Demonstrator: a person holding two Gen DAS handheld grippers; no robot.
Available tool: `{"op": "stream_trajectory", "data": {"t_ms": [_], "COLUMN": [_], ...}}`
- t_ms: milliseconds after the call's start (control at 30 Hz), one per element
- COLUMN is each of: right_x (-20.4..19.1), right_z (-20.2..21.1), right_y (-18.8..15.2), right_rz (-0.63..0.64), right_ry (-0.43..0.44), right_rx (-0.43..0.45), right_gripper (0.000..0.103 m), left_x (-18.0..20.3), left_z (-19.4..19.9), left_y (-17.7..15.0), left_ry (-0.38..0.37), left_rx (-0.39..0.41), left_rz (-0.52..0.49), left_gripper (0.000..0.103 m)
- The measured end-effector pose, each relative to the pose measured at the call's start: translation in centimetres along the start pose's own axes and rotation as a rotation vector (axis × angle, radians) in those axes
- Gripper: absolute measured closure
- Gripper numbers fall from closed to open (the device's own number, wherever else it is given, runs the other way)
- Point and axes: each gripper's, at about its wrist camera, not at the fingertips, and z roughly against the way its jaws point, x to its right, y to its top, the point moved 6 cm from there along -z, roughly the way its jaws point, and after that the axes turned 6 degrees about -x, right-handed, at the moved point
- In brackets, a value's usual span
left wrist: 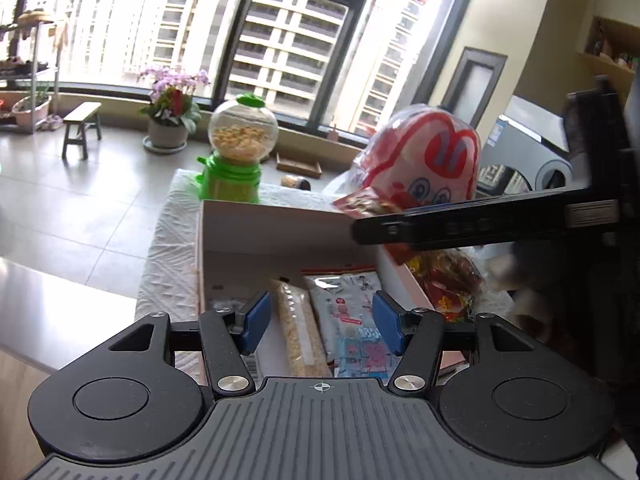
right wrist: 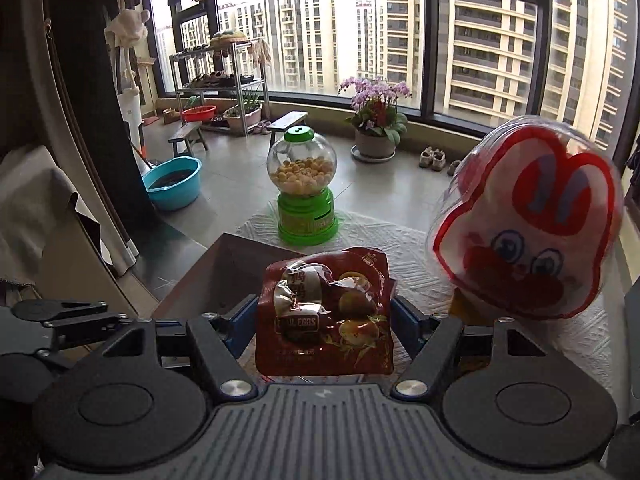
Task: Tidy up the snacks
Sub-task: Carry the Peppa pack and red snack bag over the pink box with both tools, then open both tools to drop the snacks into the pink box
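In the right wrist view the right gripper (right wrist: pixel 324 320) sits at lower centre, its blue pads pinching a dark red bag of eggs (right wrist: pixel 324 316) from both sides, the bag standing upright between them above the far edge of an open cardboard box (right wrist: pixel 224 272). In the left wrist view the left gripper (left wrist: pixel 318 322) is at lower centre with its pads spread wide and nothing pressed between them; it hangs over the box (left wrist: pixel 280 236), where a long pack of pale crumbly snack (left wrist: pixel 298 328) and a cartoon-printed packet (left wrist: pixel 352 320) lie side by side. The right gripper's dark finger crosses the right of that frame. A green candy dispenser (right wrist: pixel 306 188) stands on the white-covered bench (right wrist: pixel 400 256) behind the box, and a rabbit-faced clear bag (right wrist: pixel 532 224) sits at right.
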Motion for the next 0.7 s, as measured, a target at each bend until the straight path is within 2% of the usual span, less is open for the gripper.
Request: {"op": "stream_trajectory", "data": {"t_ms": [133, 233, 300, 400, 500, 633, 700], "right_x": [-5.7, -7.2, -7.0, -5.1, -1.4, 3.9, 6.9], "right_z": [-6.0, -8.5, -8.0, -5.4, -0.9, 4.0, 4.8], "right_y": [2.7, 3.1, 2.8, 2.8, 2.4, 0.2, -1.8], "right_rz": [0.083, 0.110, 0.109, 0.046, -0.016, -0.009, -0.032], "right_ry": [0.079, 0.020, 0.050, 0.097, 0.127, -0.002, -0.065], "right_rx": [-0.065, -0.093, -0.096, -0.063, 0.010, 0.125, 0.090], "right_gripper": [0.031, 0.032, 0.032, 0.032, 0.032, 0.023, 0.022], "left_x": [0.2, 0.9, 1.5, 2.5, 3.9, 5.3, 5.7], "left_z": [1.9, 2.3, 1.5, 0.3, -0.4, -1.8, -2.7], "left_y": [-0.6, -2.3, -3.4, -4.5, -5.5, -6.7, -7.1], "left_ry": [-0.108, -0.151, -0.165, -0.172, -0.221, -0.237, -0.225], "left_rx": [0.015, -0.020, -0.060, -0.095, -0.116, -0.160, -0.189], "left_rz": [0.037, 0.016, -0.002, -0.011, -0.016, -0.014, -0.004], "left_gripper": [0.041, 0.041, 0.041, 0.041, 0.041, 0.041, 0.041]}}
